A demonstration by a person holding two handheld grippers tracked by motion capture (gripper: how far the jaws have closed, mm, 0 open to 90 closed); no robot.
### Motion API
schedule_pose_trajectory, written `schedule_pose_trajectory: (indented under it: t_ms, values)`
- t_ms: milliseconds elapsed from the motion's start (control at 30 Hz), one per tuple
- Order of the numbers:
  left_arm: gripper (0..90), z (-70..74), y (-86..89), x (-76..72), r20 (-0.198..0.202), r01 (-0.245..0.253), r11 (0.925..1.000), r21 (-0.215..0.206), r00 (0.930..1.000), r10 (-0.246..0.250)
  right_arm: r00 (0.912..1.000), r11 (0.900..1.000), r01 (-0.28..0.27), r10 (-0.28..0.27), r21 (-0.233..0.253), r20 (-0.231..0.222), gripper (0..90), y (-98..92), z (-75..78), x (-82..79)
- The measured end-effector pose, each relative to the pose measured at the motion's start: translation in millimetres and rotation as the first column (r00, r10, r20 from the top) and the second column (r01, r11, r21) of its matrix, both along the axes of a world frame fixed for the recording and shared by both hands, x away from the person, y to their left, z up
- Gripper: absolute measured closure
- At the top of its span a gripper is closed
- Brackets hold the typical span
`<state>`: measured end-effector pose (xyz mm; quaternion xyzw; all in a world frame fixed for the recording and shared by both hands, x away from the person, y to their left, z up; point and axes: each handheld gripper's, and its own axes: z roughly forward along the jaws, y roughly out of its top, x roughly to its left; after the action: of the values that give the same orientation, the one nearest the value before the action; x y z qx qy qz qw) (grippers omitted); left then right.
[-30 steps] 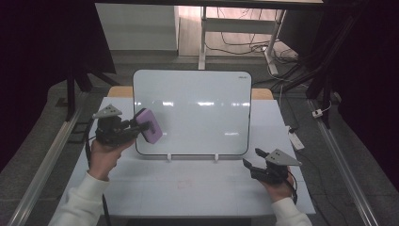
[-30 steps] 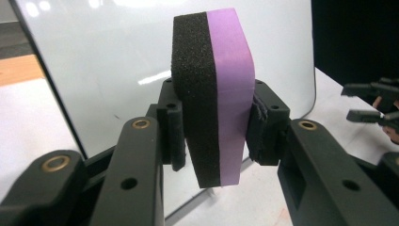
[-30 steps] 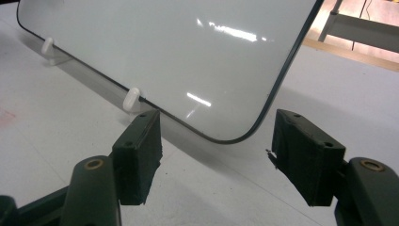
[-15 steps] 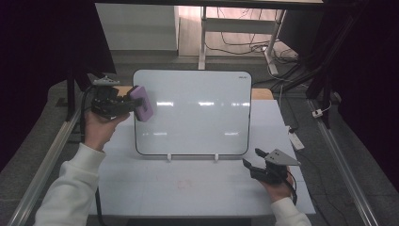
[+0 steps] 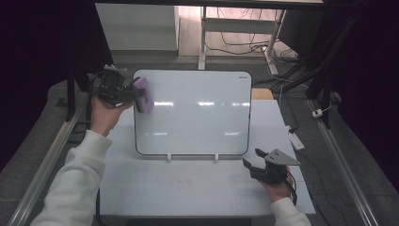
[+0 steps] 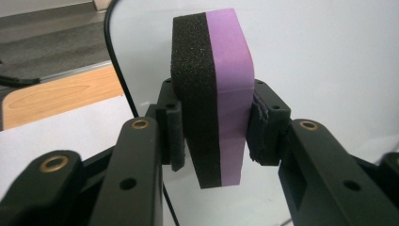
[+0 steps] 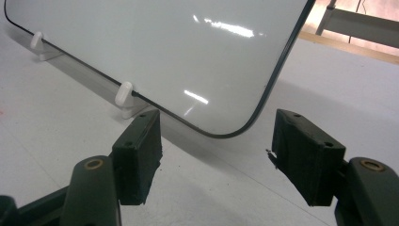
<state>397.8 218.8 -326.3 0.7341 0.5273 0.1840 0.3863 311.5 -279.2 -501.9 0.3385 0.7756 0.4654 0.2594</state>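
the eraser [image 5: 142, 94] is held up at the top left corner of the whiteboard [image 5: 197, 113], clamped in the left claw [image 5: 134, 95]. seen from the left gripper view, the eraser [image 6: 214, 101] is stood on end between the two jaws, the black foam layer pressed by one pad and the purple layer by the other, and most of its length is stuck out past the pads. the purple side is turned toward the whiteboard [image 6: 320, 52], whose black-rimmed left edge is seen curving just behind the foam. whether the eraser is touching the board cannot be told.

the whiteboard is propped up, tilted back, on two small white feet [image 5: 168, 157] on the pale desk [image 5: 188, 188]. the whole face of the board to the right of the eraser is left bare. a strip of wooden surface [image 6: 61, 94] is seen beyond the board's left edge.

the right claw [image 5: 250, 165] is rested low on the desk, well apart from the eraser, near the board's lower right corner. in the right gripper view its jaws [image 7: 216, 155] are spread wide with nothing between them, the rounded corner of the whiteboard [image 7: 188, 56] and one white foot [image 7: 124, 96] lying just ahead.
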Motion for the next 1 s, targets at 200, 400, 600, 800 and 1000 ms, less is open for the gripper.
schedule_pose_trajectory:
  t_ms: [200, 400, 600, 800, 1000]
  values:
    - [61.7, -0.5, -6.9, 12.9, 0.008, -0.006, 0.9993, -0.037, 0.9999, 0.006, 1.0, 1.0, 0.003, -0.003, 0.006, 0.003, 33.0, -0.9, 0.3, -0.2]
    - [62.3, -4.1, -14.2, 18.3, 0.046, -0.028, 0.9989, -0.038, 0.9985, 0.03, 1.0, 1.0, 0.004, -0.004, 0.004, 0.005, 33.0, -1.0, 0.1, -0.2]
    - [62.3, -8.4, -19.7, 23.0, 0.074, -0.051, 0.9983, -0.03, 0.9959, 0.053, 1.0, 1.0, 0.006, -0.006, 0.0, 0.007, 32.9, -0.8, -0.2, -0.2]
    - [61.4, -9.2, -26.2, 21.4, 0.093, -0.058, 0.9983, 0.006, 0.9941, 0.057, 0.9999, 1.0, 0.007, -0.007, -0.002, 0.009, 33.0, -0.7, 0.0, -0.5]
    - [54.1, -14.6, -30.3, 20.8, 0.09, -0.058, 0.9978, 0.032, 0.9944, 0.055, 0.9999, 1.0, 0.008, -0.007, -0.004, 0.011, 32.9, -0.7, 0.3, -0.8]
